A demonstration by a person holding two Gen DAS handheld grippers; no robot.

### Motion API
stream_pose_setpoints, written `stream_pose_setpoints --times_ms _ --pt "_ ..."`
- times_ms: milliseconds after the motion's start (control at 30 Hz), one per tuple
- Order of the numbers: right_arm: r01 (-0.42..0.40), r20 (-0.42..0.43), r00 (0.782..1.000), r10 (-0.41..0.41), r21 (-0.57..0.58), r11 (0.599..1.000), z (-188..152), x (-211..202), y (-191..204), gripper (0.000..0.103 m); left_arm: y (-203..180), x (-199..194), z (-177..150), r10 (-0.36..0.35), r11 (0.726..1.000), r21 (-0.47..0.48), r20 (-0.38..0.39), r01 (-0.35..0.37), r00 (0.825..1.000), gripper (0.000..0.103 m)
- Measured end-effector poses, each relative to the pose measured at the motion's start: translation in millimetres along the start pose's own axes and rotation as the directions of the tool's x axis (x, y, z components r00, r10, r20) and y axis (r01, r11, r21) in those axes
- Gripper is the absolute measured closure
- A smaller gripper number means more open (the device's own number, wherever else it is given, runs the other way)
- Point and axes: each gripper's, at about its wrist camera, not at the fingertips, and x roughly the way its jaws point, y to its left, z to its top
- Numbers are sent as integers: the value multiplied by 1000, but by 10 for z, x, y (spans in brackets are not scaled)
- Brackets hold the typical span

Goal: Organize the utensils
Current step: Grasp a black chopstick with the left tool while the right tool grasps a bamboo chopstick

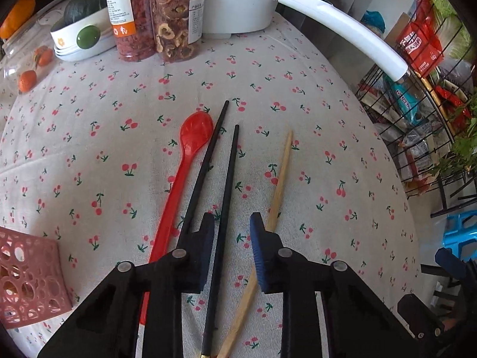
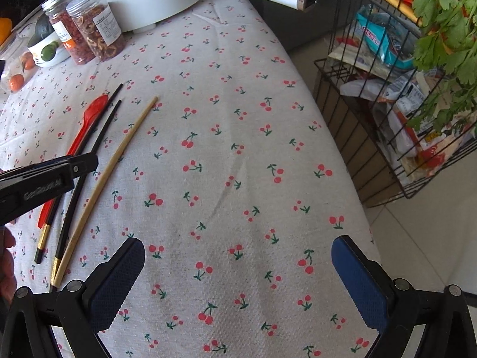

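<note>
1. Cloth [image 2: 238,155] with cherry print covers the table; white pot [image 1: 238,3], two jars [image 1: 155,21], bowl [image 1: 80,38] at the far edge.
2. Pink basket [image 1: 26,277] sits at the near left of the left wrist view.
3. Left gripper [image 1: 232,223] is low over the cloth, pointing forward, jaws partly open and astride one black chopstick [image 1: 228,185], grip not closed.
4. Right gripper [image 2: 238,256] hovers over bare cloth, jaws wide, holding nothing, well right of the utensils.
5. Red spoon [image 1: 184,161], second black chopstick [image 1: 205,161] and wooden chopstick [image 1: 281,176] lie side by side, spoon leftmost, wooden rightmost.
</note>
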Motion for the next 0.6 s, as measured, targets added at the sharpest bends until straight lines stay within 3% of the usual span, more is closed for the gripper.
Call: stream_pose_setpoints --times_ms 200,333,600 --pt "-18 -10 1000 18 19 1000 6 31 -11 0 -21 45 11 45 998 35 10 -46 999 97" --pt "-35 -18 999 36 32 999 11 56 2 0 -37 -71 -79 34 996 78 25 -35 999 97" --pt "-59 -22 998 60 26 998 17 100 173 0 96 -682 -511 -34 985 170 86 19 996 98"
